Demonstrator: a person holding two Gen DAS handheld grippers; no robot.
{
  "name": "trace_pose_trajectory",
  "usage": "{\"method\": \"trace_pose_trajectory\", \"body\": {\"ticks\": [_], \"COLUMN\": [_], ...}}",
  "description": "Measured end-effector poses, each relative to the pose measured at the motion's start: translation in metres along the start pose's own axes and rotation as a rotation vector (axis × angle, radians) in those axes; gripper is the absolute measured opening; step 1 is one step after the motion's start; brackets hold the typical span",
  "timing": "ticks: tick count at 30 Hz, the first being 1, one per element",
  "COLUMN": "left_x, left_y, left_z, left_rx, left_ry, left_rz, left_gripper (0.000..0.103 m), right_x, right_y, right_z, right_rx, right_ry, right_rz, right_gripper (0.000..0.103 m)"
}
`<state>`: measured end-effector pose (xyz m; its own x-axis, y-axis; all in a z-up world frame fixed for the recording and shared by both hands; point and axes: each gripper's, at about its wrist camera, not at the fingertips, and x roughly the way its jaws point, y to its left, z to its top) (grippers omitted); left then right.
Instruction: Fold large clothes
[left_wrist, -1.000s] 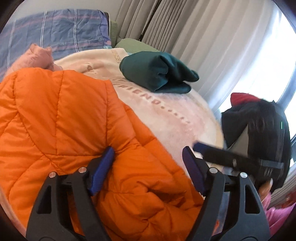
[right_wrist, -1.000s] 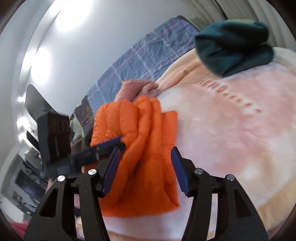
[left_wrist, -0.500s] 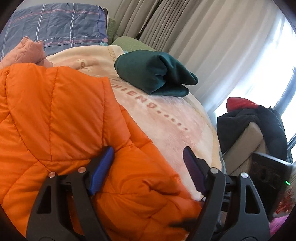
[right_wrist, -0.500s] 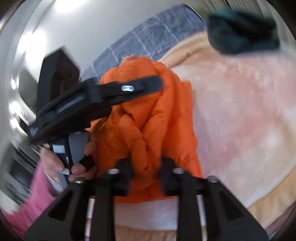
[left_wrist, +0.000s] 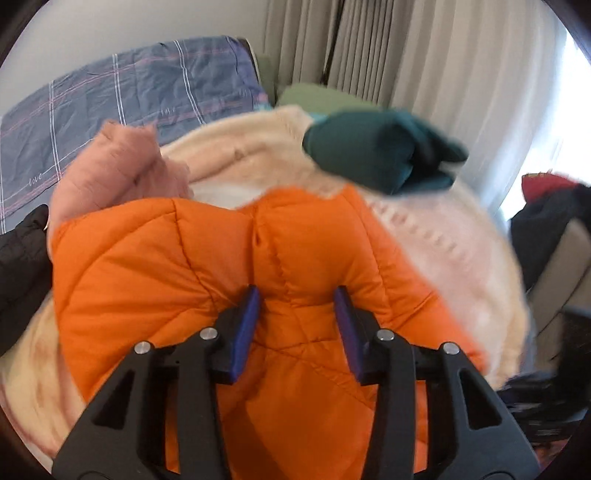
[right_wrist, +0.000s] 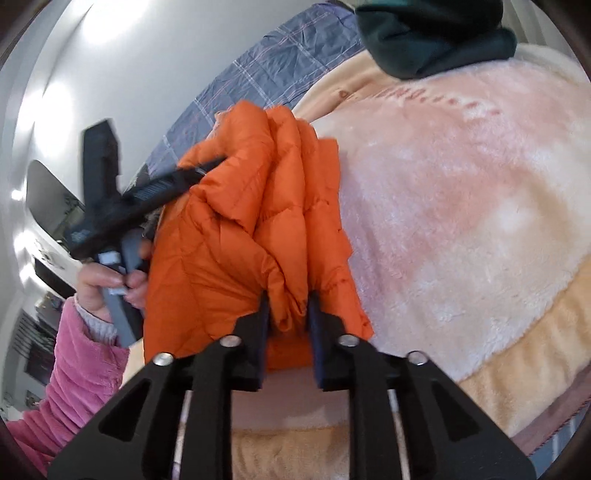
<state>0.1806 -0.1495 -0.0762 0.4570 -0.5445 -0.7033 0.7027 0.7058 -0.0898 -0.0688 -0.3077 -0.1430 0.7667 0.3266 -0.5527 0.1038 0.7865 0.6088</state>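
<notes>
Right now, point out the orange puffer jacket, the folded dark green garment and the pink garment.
orange puffer jacket (left_wrist: 155, 266), left wrist view, quilted panel left of the fingers.
folded dark green garment (left_wrist: 365, 147), left wrist view, middle of its bulk.
pink garment (left_wrist: 110, 162), left wrist view, bunched top.

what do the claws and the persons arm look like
Both the left claw and the right claw are matte black angular frames with triangular cut-outs, silver rivets, and flat blue pads. The left arm wears a fuzzy pink sleeve with a pale inner cuff.

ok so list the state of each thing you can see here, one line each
orange puffer jacket: bunched, partly folded, on the blanket
left gripper: closing, jacket fabric between its jaws
right gripper: opening, jacket fold between its jaws
dark green garment: folded
pink garment: crumpled, unfolded
</notes>
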Motion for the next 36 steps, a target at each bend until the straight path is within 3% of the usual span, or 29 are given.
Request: {"method": "trace_pose_trajectory", "body": {"ticks": [1,5,9,12,14,16,18,22,27,28,30,31,33,34,36], "left_x": [0.006,0.02,0.022,0.023,0.023,0.021,0.022,0.019,0.006,0.008,0.022,0.033,0.068,0.084,0.092], "left_y": [-0.003,-0.016,-0.017,-0.014,-0.014,-0.012,-0.014,-0.019,-0.034,-0.04,-0.049,-0.051,-0.047,-0.039,-0.024], "left_z": [-0.002,-0.001,-0.003,-0.005,-0.005,-0.006,-0.006,0.0,0.031,0.039,0.051,0.055,0.053,0.05,0.046], "left_rx": [0.015,0.068,0.076,0.066,0.06,0.057,0.076,0.092,0.142,0.176,0.234,0.258,0.296,0.263,0.184], "left_ry": [0.005,0.029,0.037,0.035,0.035,0.035,0.037,0.034,-0.03,-0.038,-0.025,-0.006,0.076,0.118,0.119], "left_rz": [0.012,0.065,0.07,0.058,0.051,0.036,0.036,0.049,0.004,0.026,0.095,0.148,0.239,0.232,0.176], "left_gripper": [0.045,0.048,0.048,0.049,0.049,0.05,0.05,0.051,0.051,0.054,0.074,0.091,0.097,0.097,0.098], "right_x": [-0.003,-0.028,-0.043,-0.017,0.008,0.033,0.039,0.045,0.051,0.051,0.048,0.049,0.049,0.05,0.052], "right_y": [0.003,0.026,0.057,0.066,0.05,0.025,0.017,0.031,0.025,0.024,0.022,0.021,0.021,0.019,0.019], "right_z": [0.002,0.007,0.009,0.008,0.008,0.007,0.005,0.001,-0.006,-0.006,-0.007,-0.006,-0.003,-0.002,-0.001], "right_rx": [-0.017,-0.144,-0.281,-0.351,-0.305,-0.205,-0.162,-0.247,-0.239,-0.24,-0.242,-0.242,-0.242,-0.241,-0.242], "right_ry": [-0.018,-0.123,-0.205,-0.16,-0.081,-0.01,0.003,-0.001,0.006,0.007,0.007,0.007,0.002,0.002,0.003], "right_rz": [-0.024,-0.118,-0.036,-0.054,-0.124,-0.097,-0.083,-0.174,-0.165,-0.164,-0.163,-0.16,-0.156,-0.157,-0.152], "right_gripper": [0.031,0.033,0.033,0.033,0.031,0.031,0.03,0.03,0.03,0.03,0.031,0.031,0.031,0.031,0.031]}}
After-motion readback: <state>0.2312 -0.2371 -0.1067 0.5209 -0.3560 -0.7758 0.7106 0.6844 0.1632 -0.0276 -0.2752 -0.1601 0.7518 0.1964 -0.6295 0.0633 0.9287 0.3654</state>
